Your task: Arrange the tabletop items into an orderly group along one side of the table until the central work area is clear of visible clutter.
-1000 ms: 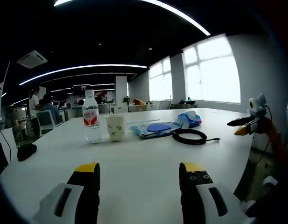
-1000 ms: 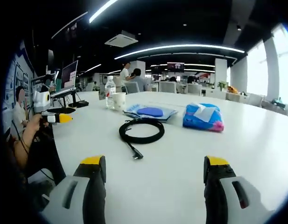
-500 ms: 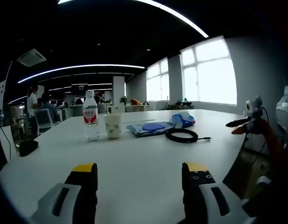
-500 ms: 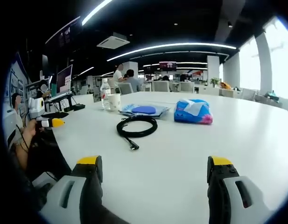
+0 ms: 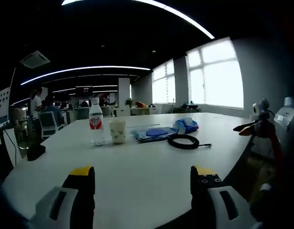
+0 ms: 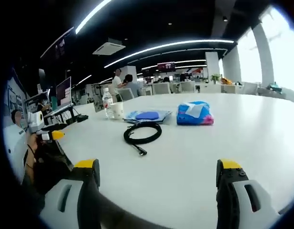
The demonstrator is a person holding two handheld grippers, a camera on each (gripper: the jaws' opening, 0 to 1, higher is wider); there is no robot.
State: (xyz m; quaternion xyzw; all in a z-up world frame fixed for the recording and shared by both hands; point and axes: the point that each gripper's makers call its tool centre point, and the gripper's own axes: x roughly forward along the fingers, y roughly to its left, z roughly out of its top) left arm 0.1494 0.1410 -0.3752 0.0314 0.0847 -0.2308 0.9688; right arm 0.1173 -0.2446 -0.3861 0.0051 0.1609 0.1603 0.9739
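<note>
Both tools spread wide and carrying nothing: left tool (image 5: 143, 177) low over the near edge of the white counter (image 5: 137, 167), right tool (image 6: 158, 169) likewise at its own near edge, each well apart from every item. Nothing gripped yet, so by the look of it an opening stage, sizing up the spread before a first pick. Out across the middle, a loose row: water bottle (image 5: 96, 122) upright, paper cup (image 5: 117, 131) just beside it, then a flat blue packet (image 5: 154, 133), a coiled black cable (image 5: 183, 140) with its plug end trailing toward the near side, and a blue tissue pack (image 5: 186, 125) beyond. Same set from the right gripper view: water bottle (image 6: 107, 103) and paper cup (image 6: 117, 110) close together, flat blue packet (image 6: 147, 116), coiled black cable (image 6: 142, 133) nearest, tissue pack (image 6: 195, 113) standing a little apart. A small dark object (image 5: 35, 151) off toward the counter's far left edge, too dim to name. Next move, at a guess: reach forward with the right tool toward the cable or the tissue pack, close on it, carry it over beside the bottle and cup. Cable likely the awkward one — floppy loops, loose tail, prone to uncoiling when lifted by one strand.
</note>
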